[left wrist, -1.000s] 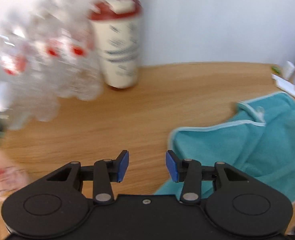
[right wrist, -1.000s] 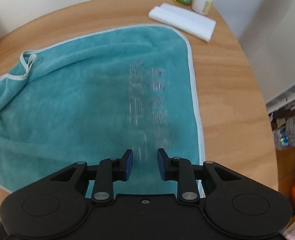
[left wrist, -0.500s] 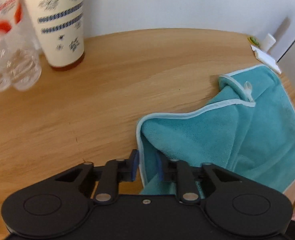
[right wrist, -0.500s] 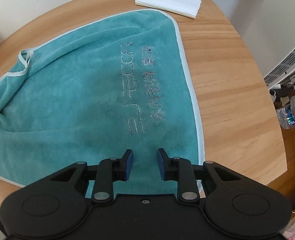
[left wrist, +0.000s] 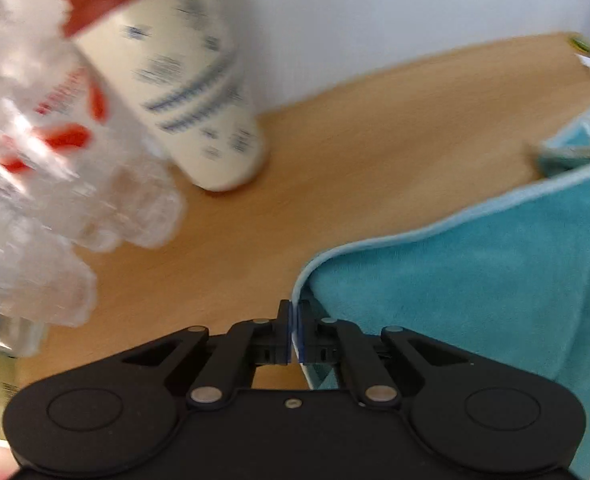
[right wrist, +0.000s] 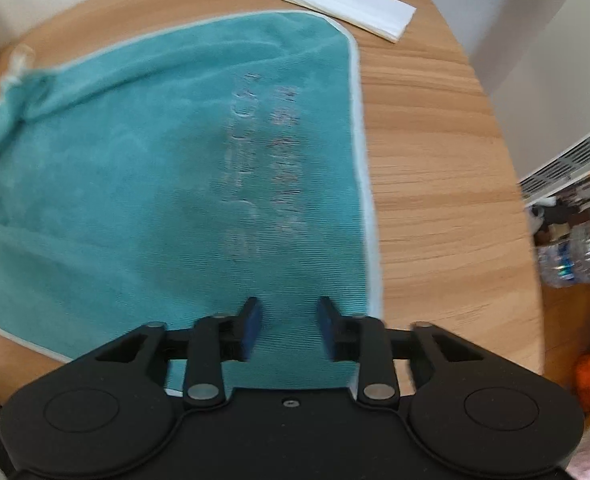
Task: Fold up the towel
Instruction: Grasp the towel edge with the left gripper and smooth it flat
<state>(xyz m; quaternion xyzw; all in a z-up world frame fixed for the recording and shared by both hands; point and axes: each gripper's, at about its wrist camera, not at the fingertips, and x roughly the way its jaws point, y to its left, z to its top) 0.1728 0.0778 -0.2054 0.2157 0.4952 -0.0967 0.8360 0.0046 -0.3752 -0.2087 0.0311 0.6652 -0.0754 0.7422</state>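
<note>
The left claw [left wrist: 294,334] is pinched tight on the pale-trimmed corner of the teal terry towel [left wrist: 475,280], which lies spread over the round wooden bench [right wrist: 435,160]. The right claw [right wrist: 290,326] hangs above the towel's near edge, its blue pads parted with nothing between them.

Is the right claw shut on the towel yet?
No: in the right wrist view the right claw hangs open over the teal towel, with bare cloth showing in the gap between its blue pads.
</note>
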